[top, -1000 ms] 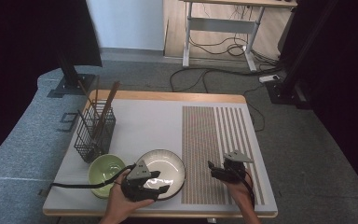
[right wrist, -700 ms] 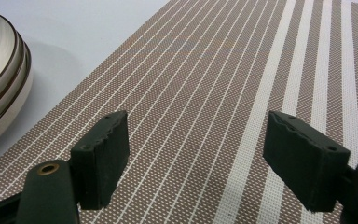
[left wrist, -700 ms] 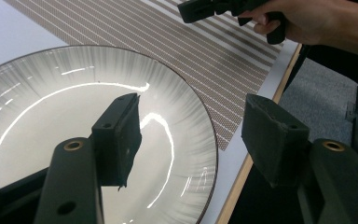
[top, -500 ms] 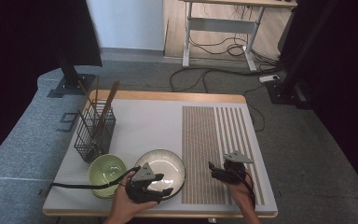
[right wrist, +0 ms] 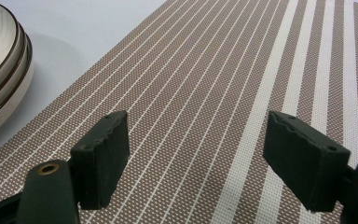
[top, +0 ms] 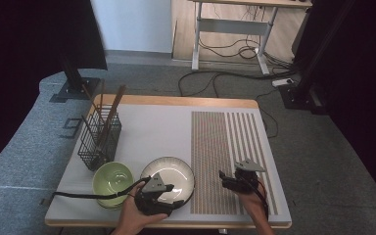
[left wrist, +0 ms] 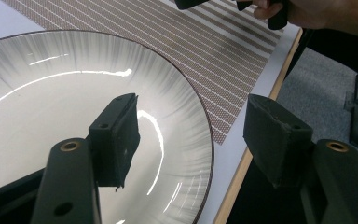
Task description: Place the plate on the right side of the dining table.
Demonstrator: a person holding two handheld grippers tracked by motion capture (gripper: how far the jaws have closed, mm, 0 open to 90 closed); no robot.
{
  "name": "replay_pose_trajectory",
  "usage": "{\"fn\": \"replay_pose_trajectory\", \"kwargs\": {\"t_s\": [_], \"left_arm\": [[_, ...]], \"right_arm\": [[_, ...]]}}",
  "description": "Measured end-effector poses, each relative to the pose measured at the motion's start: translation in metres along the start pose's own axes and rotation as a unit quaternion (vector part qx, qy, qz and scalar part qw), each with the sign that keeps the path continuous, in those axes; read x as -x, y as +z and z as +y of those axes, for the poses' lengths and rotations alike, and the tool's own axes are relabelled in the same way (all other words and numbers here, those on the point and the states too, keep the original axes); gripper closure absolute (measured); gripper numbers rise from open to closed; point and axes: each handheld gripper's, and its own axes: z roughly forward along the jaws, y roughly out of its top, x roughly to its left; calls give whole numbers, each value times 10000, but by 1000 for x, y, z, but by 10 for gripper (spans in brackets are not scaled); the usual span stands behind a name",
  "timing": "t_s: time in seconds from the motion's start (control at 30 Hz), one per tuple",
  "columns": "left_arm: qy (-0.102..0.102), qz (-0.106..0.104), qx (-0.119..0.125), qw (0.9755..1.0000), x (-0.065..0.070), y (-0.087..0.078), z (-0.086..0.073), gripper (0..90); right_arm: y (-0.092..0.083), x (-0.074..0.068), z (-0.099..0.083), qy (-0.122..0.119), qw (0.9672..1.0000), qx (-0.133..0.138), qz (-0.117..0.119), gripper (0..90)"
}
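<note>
The left gripper (top: 172,201) sits at the near edge of the white plate (top: 169,173), its jaws spread wide. In the left gripper view one jaw hangs over the inside of the plate (left wrist: 65,98) and the other stands outside the rim, over the table's edge, so the rim runs between them; neither pad is pressed against it, and nothing is held. Just to the left of this gripper sits a green bowl (top: 111,178), and beyond that bowl stands a black wire basket (top: 98,142) with sticks poking up from it.

The right gripper (top: 225,178) hovers over the brown striped mat (top: 223,147), well apart from the plate, which lies off to its left. In the right gripper view its jaws are wide apart with only the mat (right wrist: 223,84) beneath them, gripping nothing.
</note>
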Motion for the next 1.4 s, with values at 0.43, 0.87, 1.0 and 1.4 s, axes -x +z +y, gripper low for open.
{"fn": "replay_pose_trajectory", "kwargs": {"t_s": [0.43, 0.87, 1.0, 1.4], "left_arm": [[64, 121, -195, 9997, -1, 12, -6, 345], [75, 237, -312, 9992, -5, 19, -10, 352], [50, 206, -354, 9991, -6, 21, -11, 354], [15, 194, -323, 9993, -6, 20, -10, 357]], "right_arm": [[-1, 1, -2, -61, 10000, -35, -3, 224], [-2, 2, -3, -96, 9999, -79, -11, 224], [-2, 3, -4, -91, 9999, -80, -22, 224], [-2, 3, -4, -148, 9998, -131, -20, 224]]}}
